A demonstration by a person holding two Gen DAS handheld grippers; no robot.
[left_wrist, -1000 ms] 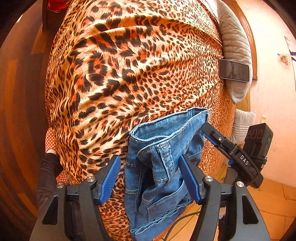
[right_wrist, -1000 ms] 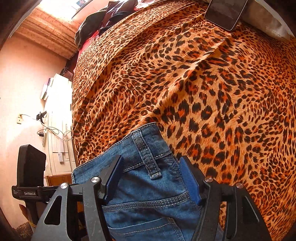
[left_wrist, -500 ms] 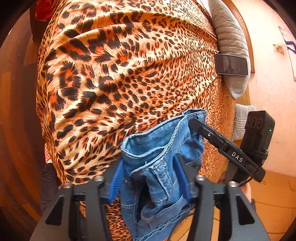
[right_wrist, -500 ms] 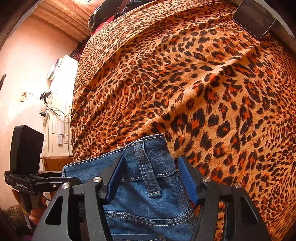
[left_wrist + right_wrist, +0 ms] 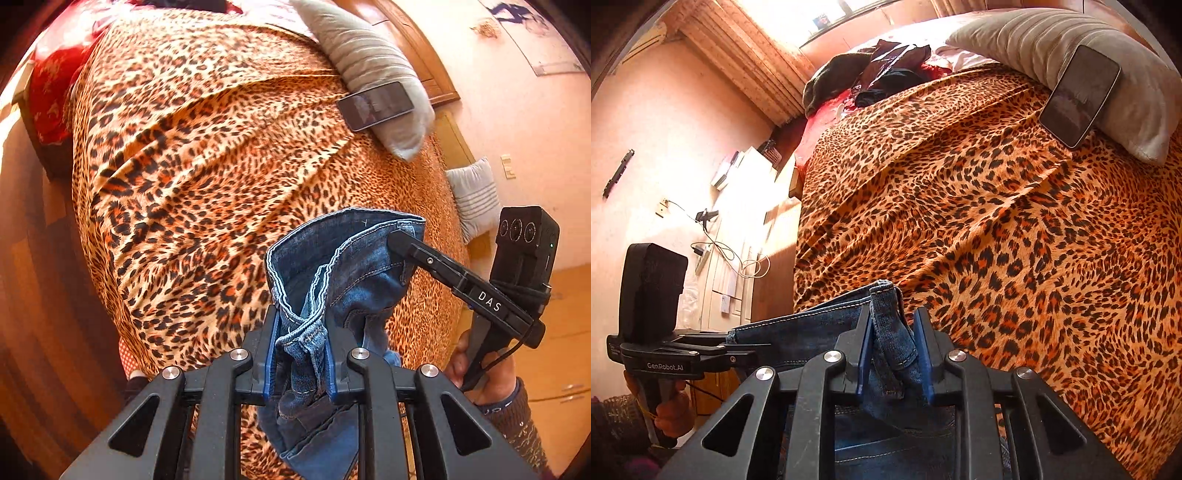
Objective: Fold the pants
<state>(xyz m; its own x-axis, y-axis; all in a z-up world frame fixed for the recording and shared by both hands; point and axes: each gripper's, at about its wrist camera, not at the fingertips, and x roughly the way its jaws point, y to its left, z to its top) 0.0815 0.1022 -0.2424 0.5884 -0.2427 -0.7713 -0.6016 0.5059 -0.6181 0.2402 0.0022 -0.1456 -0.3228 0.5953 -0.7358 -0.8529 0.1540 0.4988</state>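
Note:
Blue denim pants (image 5: pixel 343 280) hang by the waistband between my two grippers, lifted above the leopard-print bed cover (image 5: pixel 207 158). My left gripper (image 5: pixel 301 332) is shut on one bunched end of the waistband. My right gripper (image 5: pixel 892 328) is shut on the other end of the pants (image 5: pixel 890 332), at a belt loop. The right gripper also shows in the left wrist view (image 5: pixel 397 236), pinching the waistband corner. The left gripper shows in the right wrist view (image 5: pixel 738 354) at the stretched waistband's far end. The legs hang down out of sight.
A grey pillow (image 5: pixel 369 74) lies at the bed's head with a dark phone (image 5: pixel 375 105) leaning on it. Dark clothes (image 5: pixel 871 77) are piled at the far end of the bed. A second striped pillow (image 5: pixel 476 195) and a white cabinet (image 5: pixel 738 221) stand beside the bed.
Both grippers have closed on the waistband, which lay between open fingers a second ago. The pants are now lifted and the waistband is drawn out between the two grippers.

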